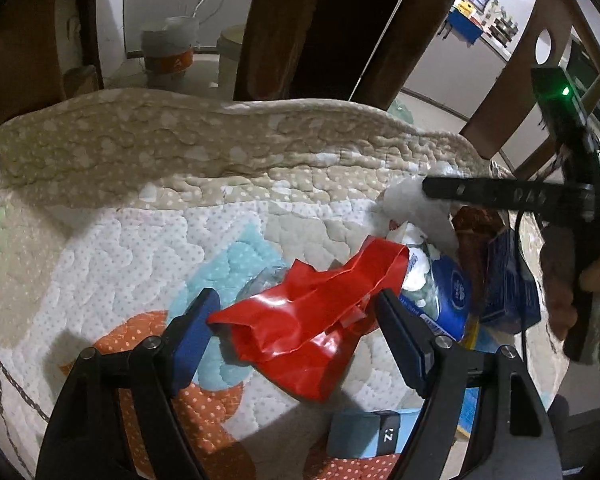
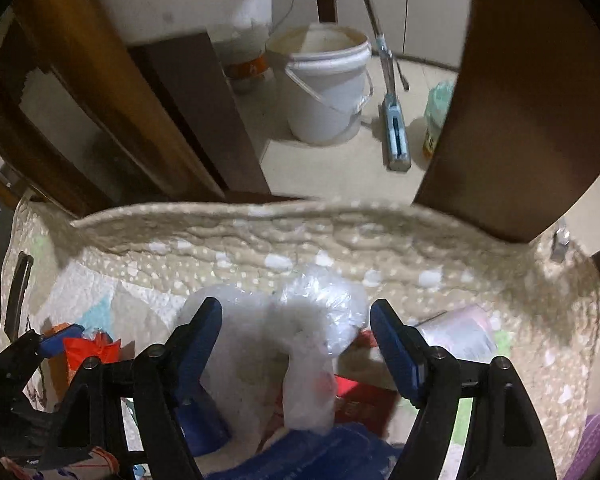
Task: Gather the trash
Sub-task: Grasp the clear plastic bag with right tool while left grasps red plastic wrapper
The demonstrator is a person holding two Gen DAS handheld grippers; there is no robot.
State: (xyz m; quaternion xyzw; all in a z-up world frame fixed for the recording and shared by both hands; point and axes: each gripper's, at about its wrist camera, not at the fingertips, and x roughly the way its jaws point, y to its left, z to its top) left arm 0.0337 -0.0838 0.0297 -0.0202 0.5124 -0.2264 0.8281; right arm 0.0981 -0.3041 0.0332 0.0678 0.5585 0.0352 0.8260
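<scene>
A crumpled red wrapper (image 1: 300, 332) lies on the quilted blanket (image 1: 112, 240). My left gripper (image 1: 296, 296) stands open over it, one blue pad at each end of the wrapper, with no squeeze showing. Further right, a crumpled clear plastic bag (image 2: 308, 392) sits between the open fingers of my right gripper (image 2: 296, 306), which points down at it. In the left wrist view the right gripper (image 1: 432, 188) reaches in from the right, held by a hand (image 1: 596, 276). The right wrist view shows the left gripper (image 2: 60, 340) and the red wrapper (image 2: 92, 350) at far left.
A blue tissue pack (image 1: 448, 292), a dark blue packet (image 1: 508, 292) and a red box (image 2: 364, 400) crowd around the bag. A blue box (image 1: 364, 432) lies near me. The quilt's raised rim (image 2: 260, 232) borders the far side; beyond it are wooden furniture legs (image 2: 500, 120), a white bucket (image 2: 328, 88) and a mop (image 2: 396, 136).
</scene>
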